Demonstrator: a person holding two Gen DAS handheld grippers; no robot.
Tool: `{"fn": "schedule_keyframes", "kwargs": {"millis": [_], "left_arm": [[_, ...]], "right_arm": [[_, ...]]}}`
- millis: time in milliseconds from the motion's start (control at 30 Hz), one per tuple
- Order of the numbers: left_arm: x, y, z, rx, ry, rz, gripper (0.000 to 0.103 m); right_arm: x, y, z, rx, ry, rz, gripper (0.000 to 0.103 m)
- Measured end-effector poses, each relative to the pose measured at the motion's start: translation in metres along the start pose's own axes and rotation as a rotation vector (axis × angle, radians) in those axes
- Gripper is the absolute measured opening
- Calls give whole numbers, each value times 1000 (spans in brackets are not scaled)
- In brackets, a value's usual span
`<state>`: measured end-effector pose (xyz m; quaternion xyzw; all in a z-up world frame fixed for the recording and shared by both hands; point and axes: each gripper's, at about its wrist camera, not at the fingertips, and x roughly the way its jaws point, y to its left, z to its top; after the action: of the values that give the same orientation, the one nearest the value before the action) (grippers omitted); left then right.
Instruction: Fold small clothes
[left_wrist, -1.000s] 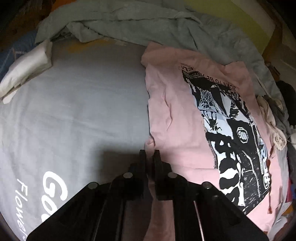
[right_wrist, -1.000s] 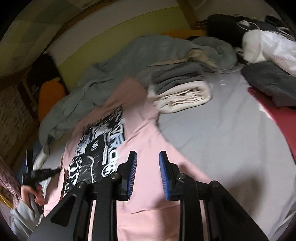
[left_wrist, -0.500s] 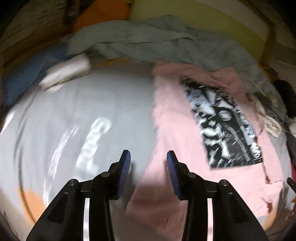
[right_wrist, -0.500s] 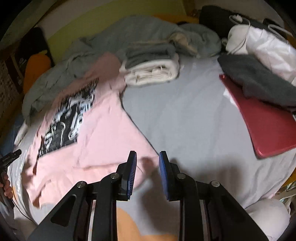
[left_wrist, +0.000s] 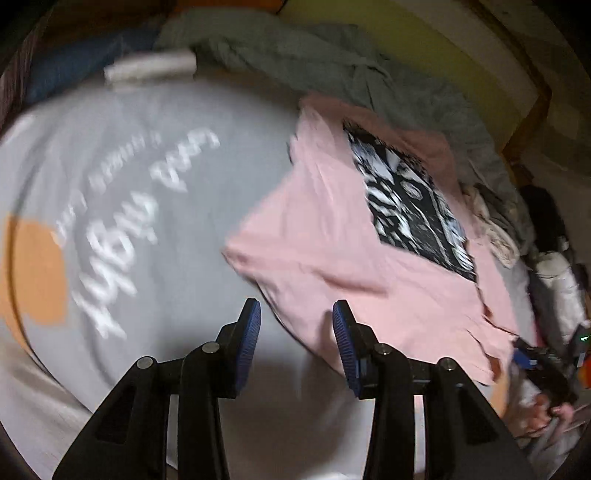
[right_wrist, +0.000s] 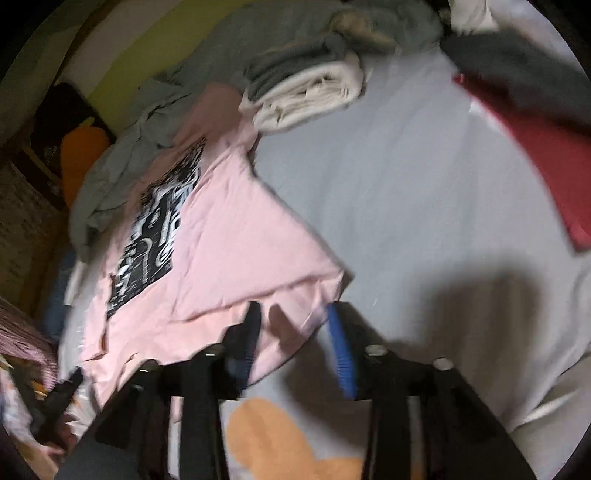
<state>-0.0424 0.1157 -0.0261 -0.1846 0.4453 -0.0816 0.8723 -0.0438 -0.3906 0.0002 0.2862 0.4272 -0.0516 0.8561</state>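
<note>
A pink T-shirt (left_wrist: 332, 240) with a black-and-white print lies spread on the grey bed sheet (left_wrist: 155, 155), its sides folded inward. It also shows in the right wrist view (right_wrist: 229, 251). My left gripper (left_wrist: 296, 332) is open and empty, just above the shirt's near corner. My right gripper (right_wrist: 294, 332) is open and empty, over the shirt's near hem corner. Both views are motion-blurred.
A grey blanket (left_wrist: 332, 55) is bunched at the far side. Folded grey and cream clothes (right_wrist: 310, 88) lie beyond the shirt. A red flat item (right_wrist: 535, 147) with a dark garment on it lies at the right. A white folded cloth (left_wrist: 147, 68) lies far left.
My left gripper let go of the shirt's edge, opened and pulled back. My right gripper opened wider and drew back toward the near hem. The shirt now lies folded narrower.
</note>
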Motion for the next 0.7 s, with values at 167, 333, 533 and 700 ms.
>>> {"fn": "schedule_keyframes", "kwargs": {"millis": [167, 333, 533, 700], "left_arm": [[7, -15, -24, -3, 38, -36, 39], [12, -31, -37, 12, 65, -56, 43], [17, -45, -41, 60, 25, 13, 23], [-1, -46, -29, 48, -29, 3, 4]], "right_arm": [[1, 19, -28, -46, 0, 52, 41], [7, 29, -44, -30, -8, 86, 41], [14, 39, -54, -28, -37, 93, 17], [-3, 39, -48, -39, -100, 118, 3]]}}
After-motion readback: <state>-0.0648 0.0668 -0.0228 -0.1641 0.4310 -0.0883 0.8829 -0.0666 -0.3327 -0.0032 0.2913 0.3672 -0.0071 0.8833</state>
